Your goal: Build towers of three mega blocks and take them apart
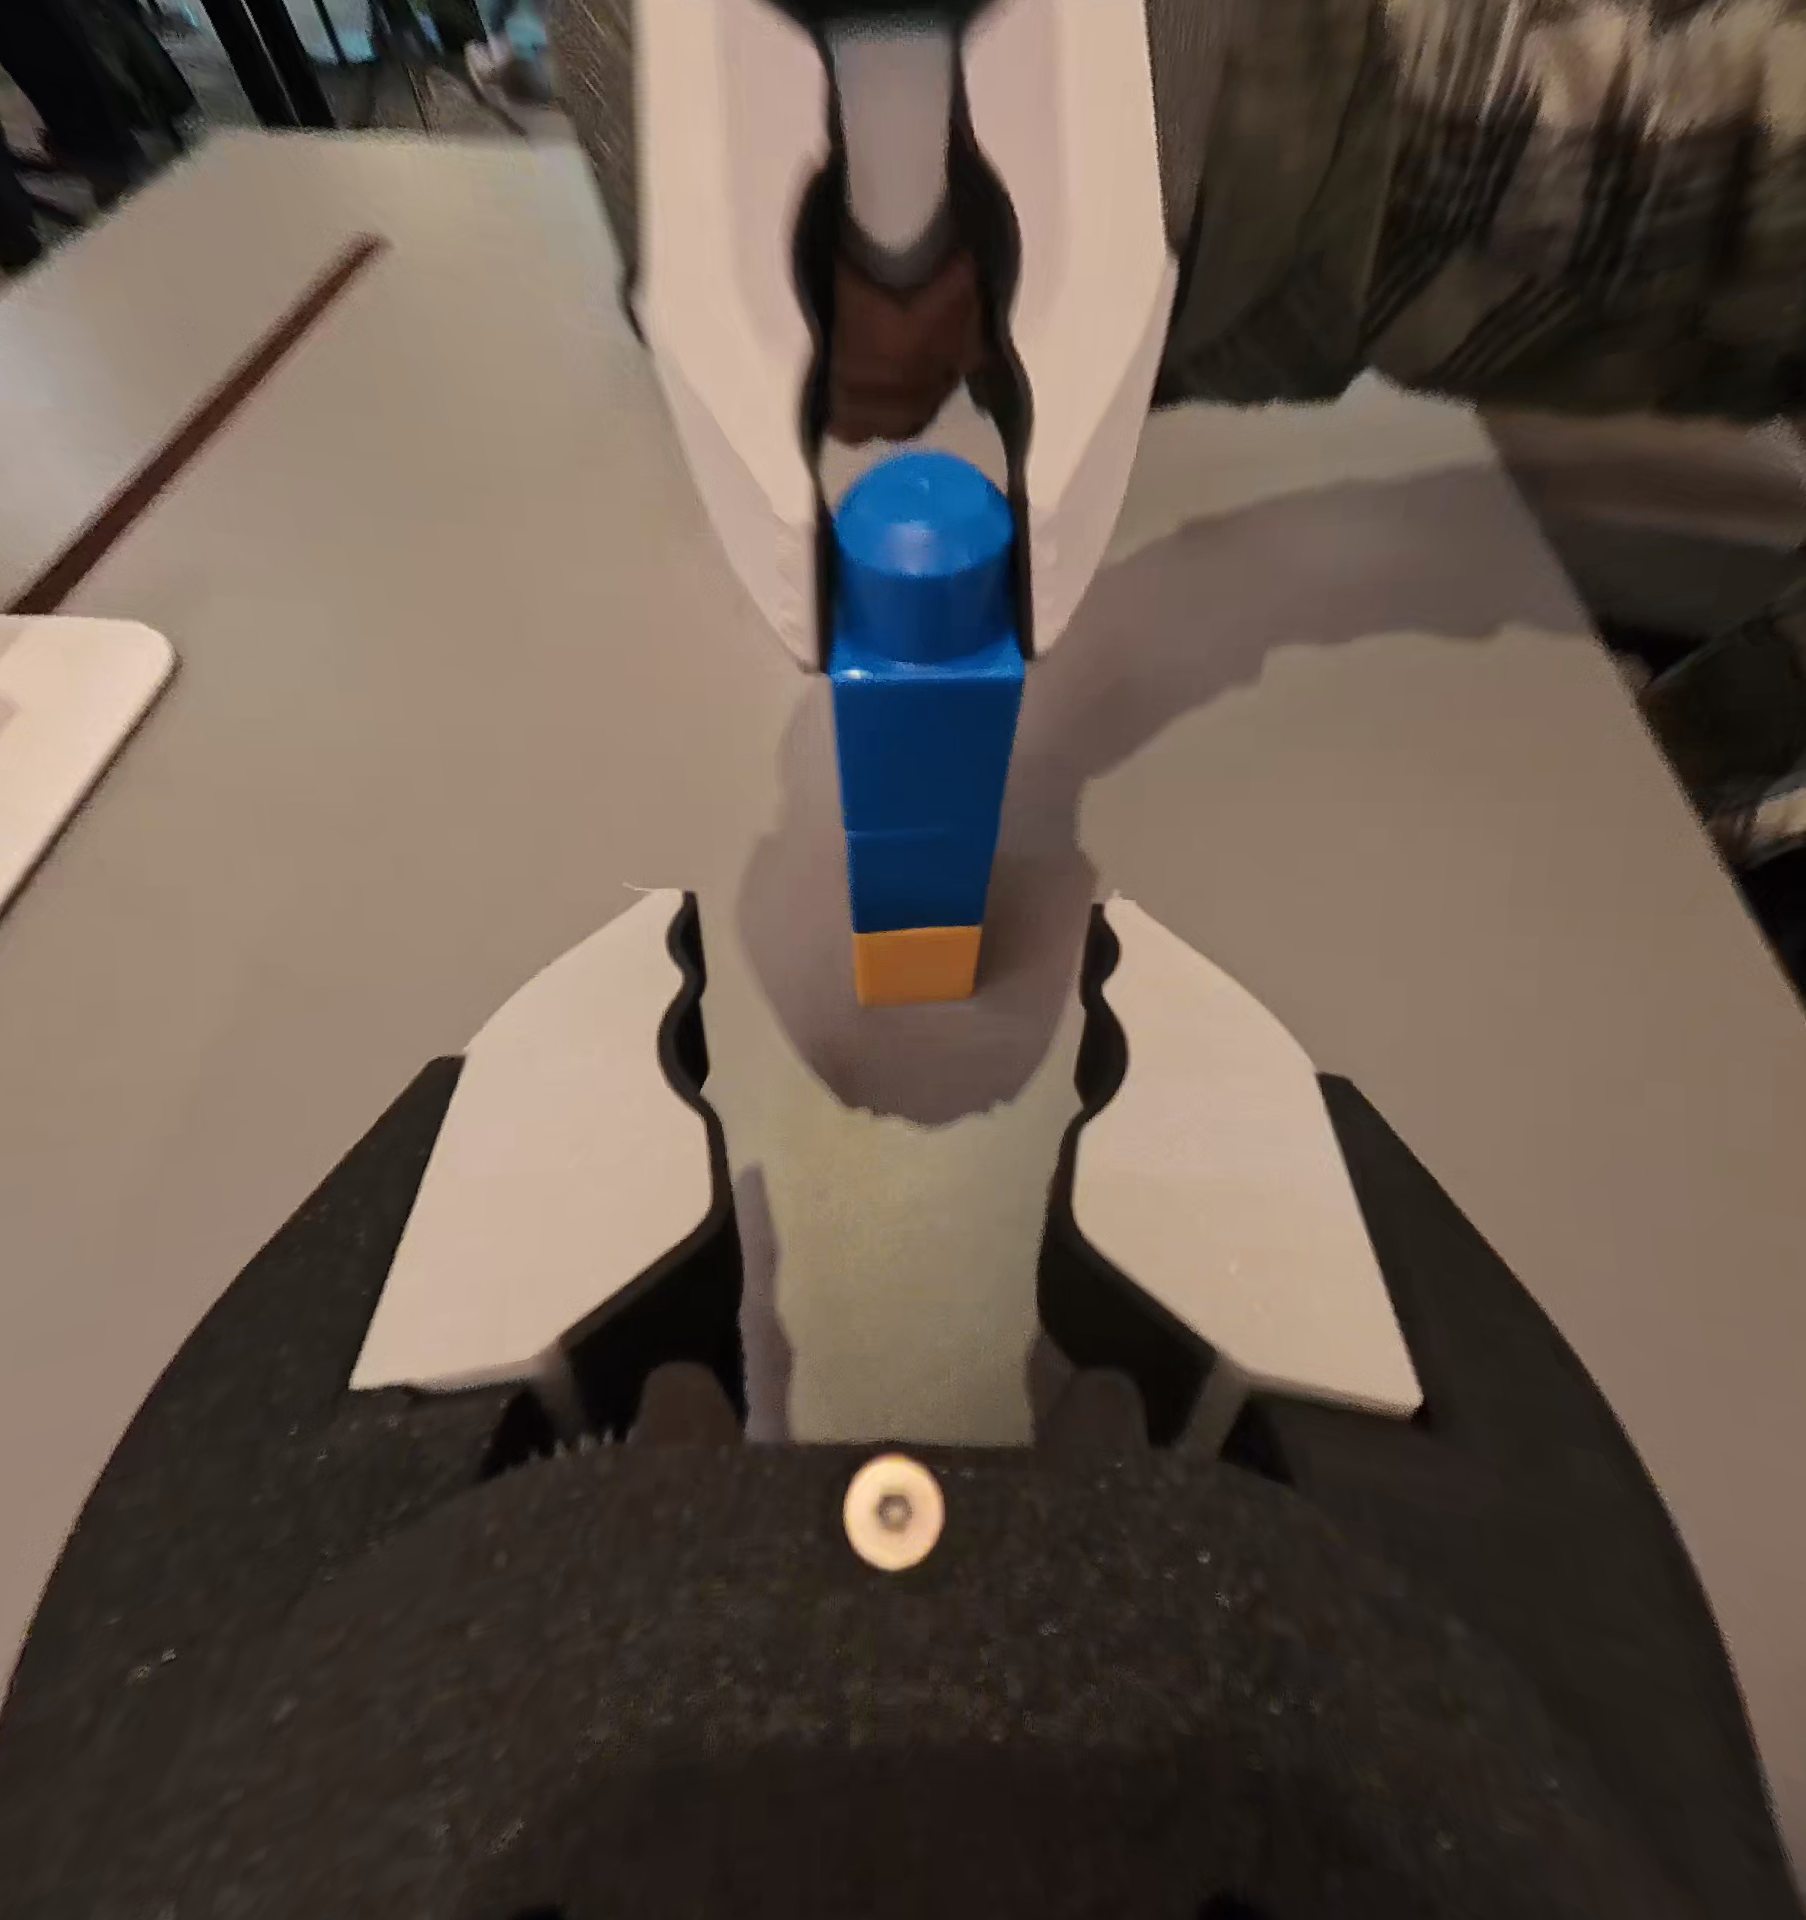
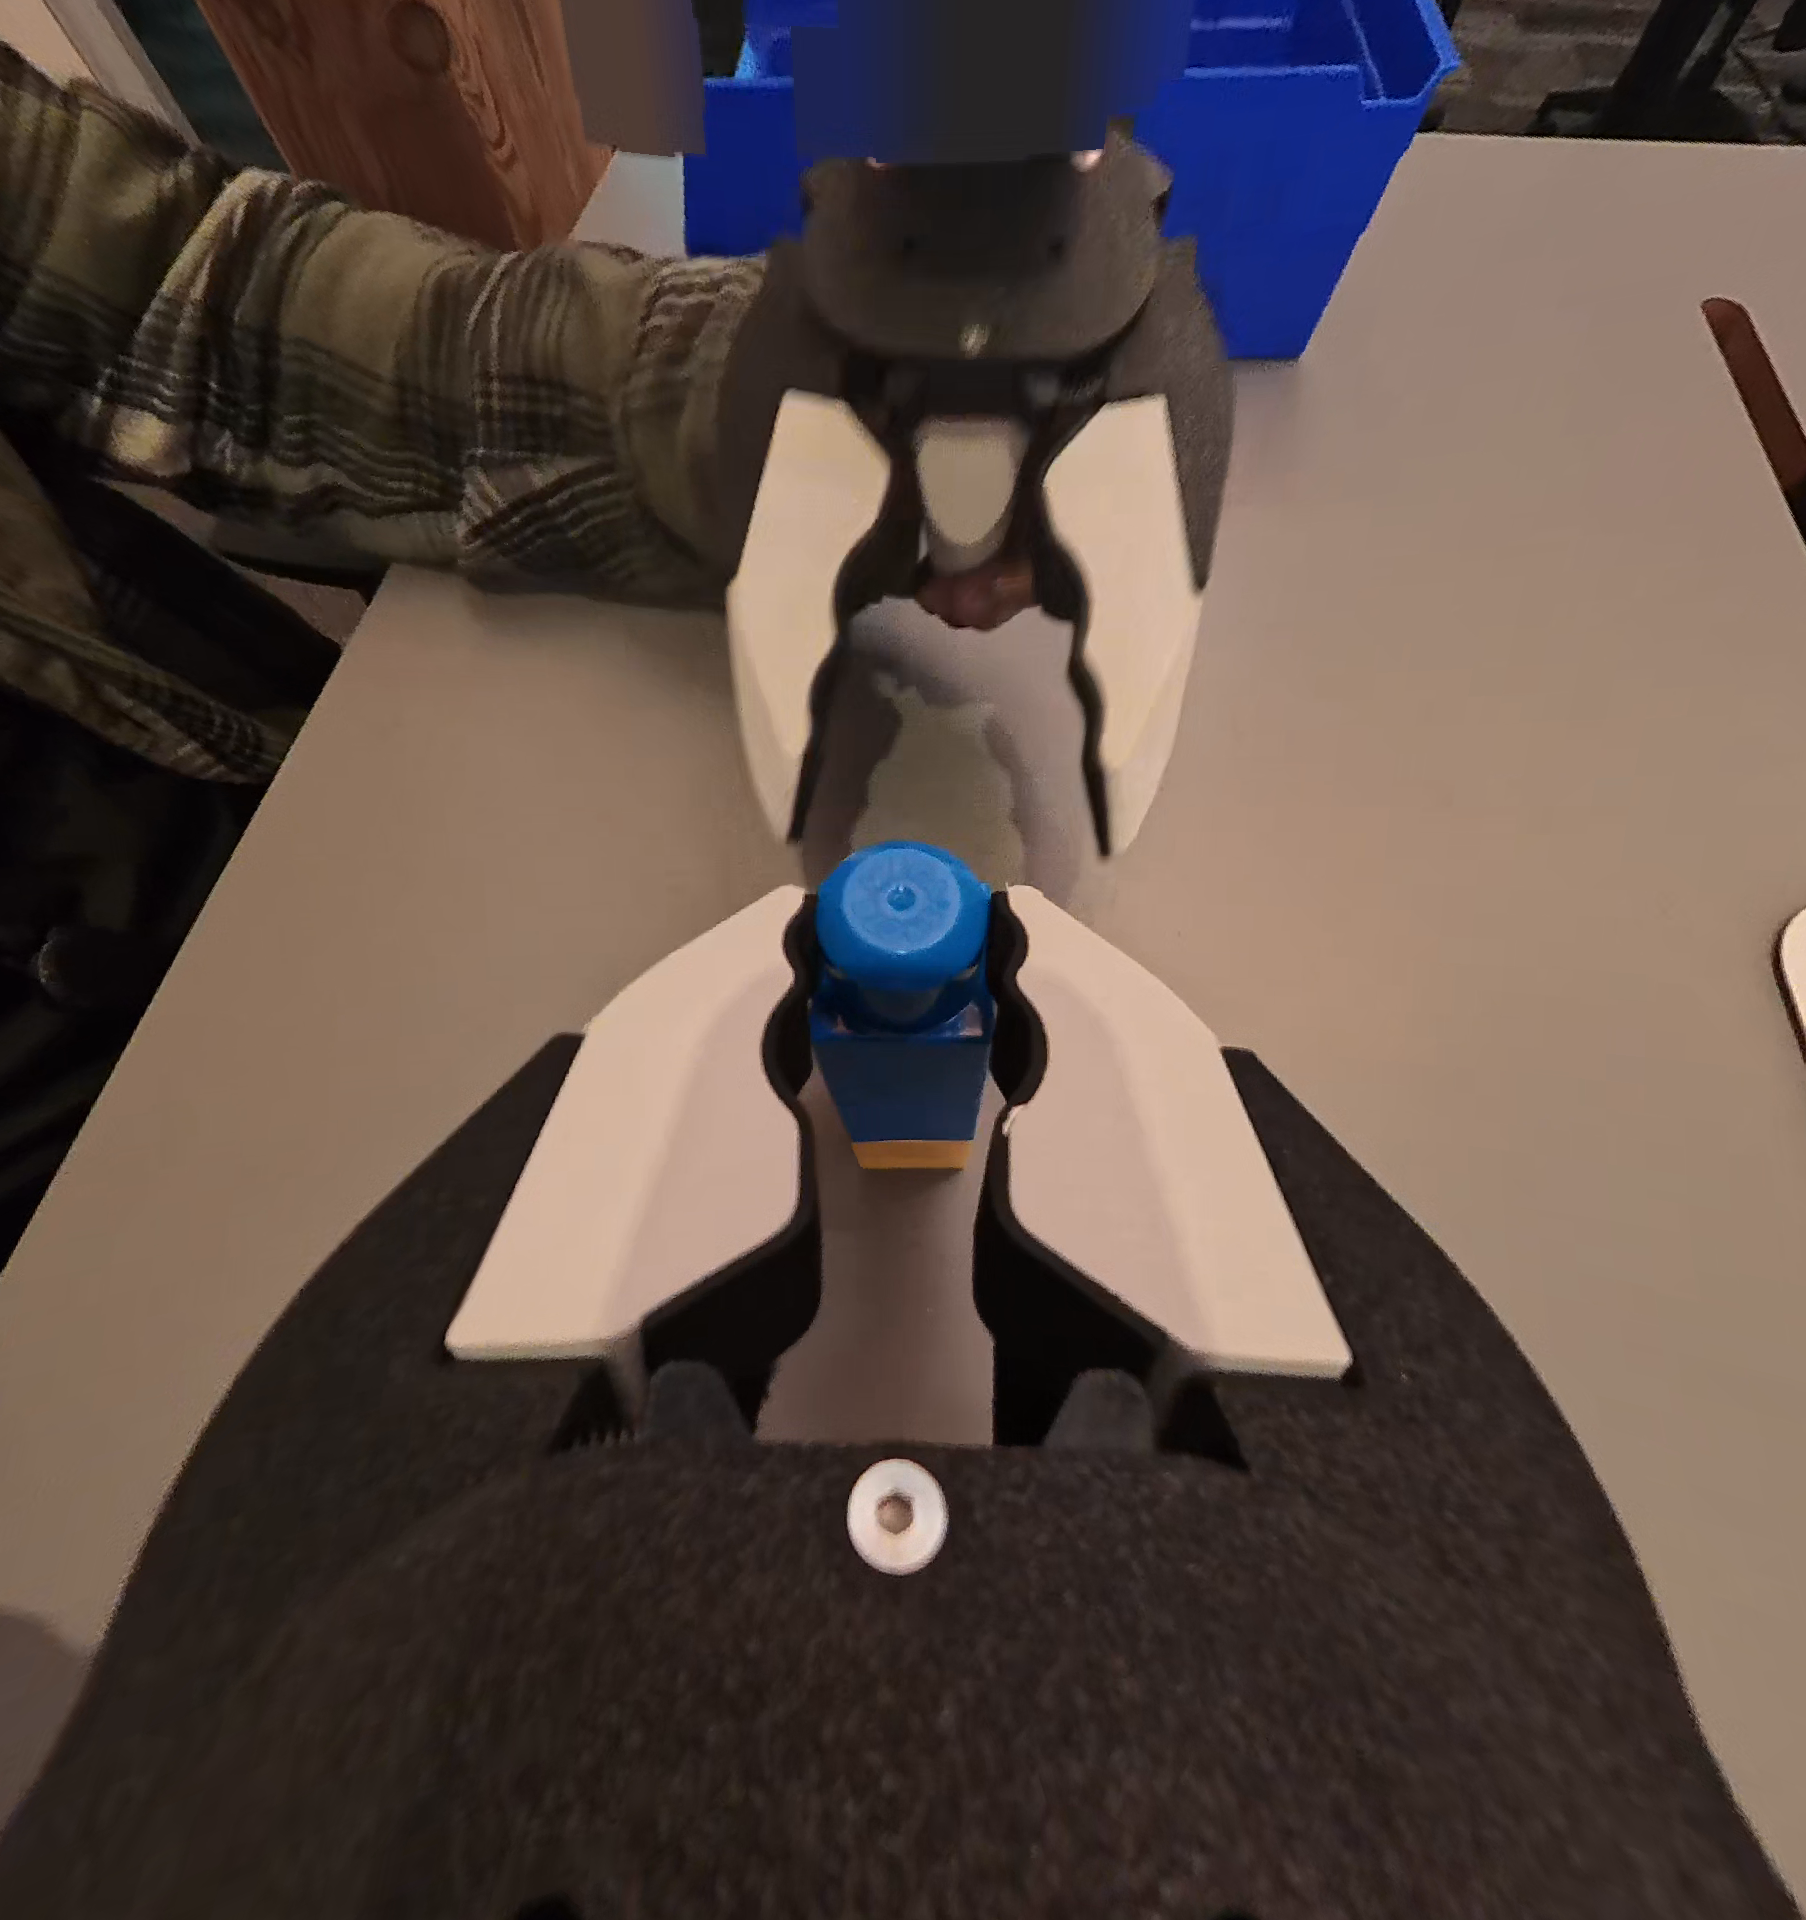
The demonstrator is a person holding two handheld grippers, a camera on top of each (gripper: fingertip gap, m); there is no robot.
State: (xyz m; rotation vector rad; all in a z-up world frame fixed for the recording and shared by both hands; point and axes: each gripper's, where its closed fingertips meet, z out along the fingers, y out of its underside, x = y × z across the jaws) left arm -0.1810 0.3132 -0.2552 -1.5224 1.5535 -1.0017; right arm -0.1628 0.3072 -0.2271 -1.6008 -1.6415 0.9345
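Note:
A tower of three mega blocks stands on the grey table [image 1: 359, 935]: a blue top block [image 1: 925, 717], a blue middle block [image 1: 920, 873] and an orange bottom block [image 1: 917, 966]. My right gripper [image 1: 925, 644] comes in from the far side and is shut on the round stud of the top blue block [image 2: 899, 925]. My left gripper [image 1: 894, 904] is open, its fingers apart on either side of the tower's lower part without touching it. In the right wrist view the left gripper [image 2: 956, 836] shows open just beyond the tower, and the orange block [image 2: 914, 1155] peeks out below.
A blue bin [image 2: 1273, 208] and a wooden post [image 2: 411, 104] stand at the table's far end. A white board [image 1: 47, 727] lies to the left of the tower. A dark seam [image 1: 203, 416] crosses the table. A plaid sleeve [image 2: 307, 416] reaches over the table edge. Spacing between my two grippers at the tips: around 4 centimeters.

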